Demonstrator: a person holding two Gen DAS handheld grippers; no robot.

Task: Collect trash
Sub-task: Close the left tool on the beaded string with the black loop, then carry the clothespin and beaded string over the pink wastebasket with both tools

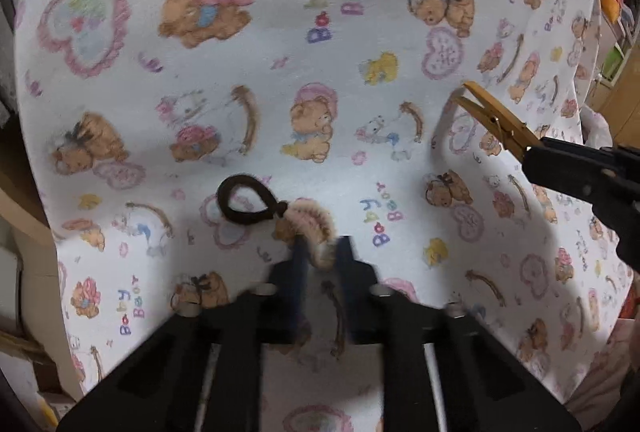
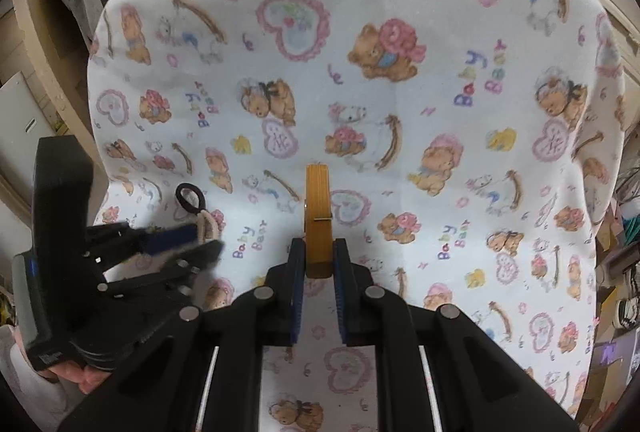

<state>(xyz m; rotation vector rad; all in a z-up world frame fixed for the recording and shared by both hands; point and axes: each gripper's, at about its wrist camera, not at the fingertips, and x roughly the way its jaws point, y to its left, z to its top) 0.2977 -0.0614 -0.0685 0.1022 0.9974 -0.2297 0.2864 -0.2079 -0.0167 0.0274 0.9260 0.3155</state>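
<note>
Two grippers are working over the teddy-bear print blanket (image 1: 280,44): our left gripper (image 1: 320,252) is pinching the fuzzy pink end of a hair tie (image 1: 308,228), its dark loop lying just ahead of the jaws. Our right gripper (image 2: 320,256) is clamping the rear end of a wooden clothespin (image 2: 318,220), which is pointing straight out beyond the jaws.

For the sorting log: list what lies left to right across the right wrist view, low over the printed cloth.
Left gripper shut on the hair tie → wooden clothespin clamped in the right gripper, all over the printed cloth.
</note>
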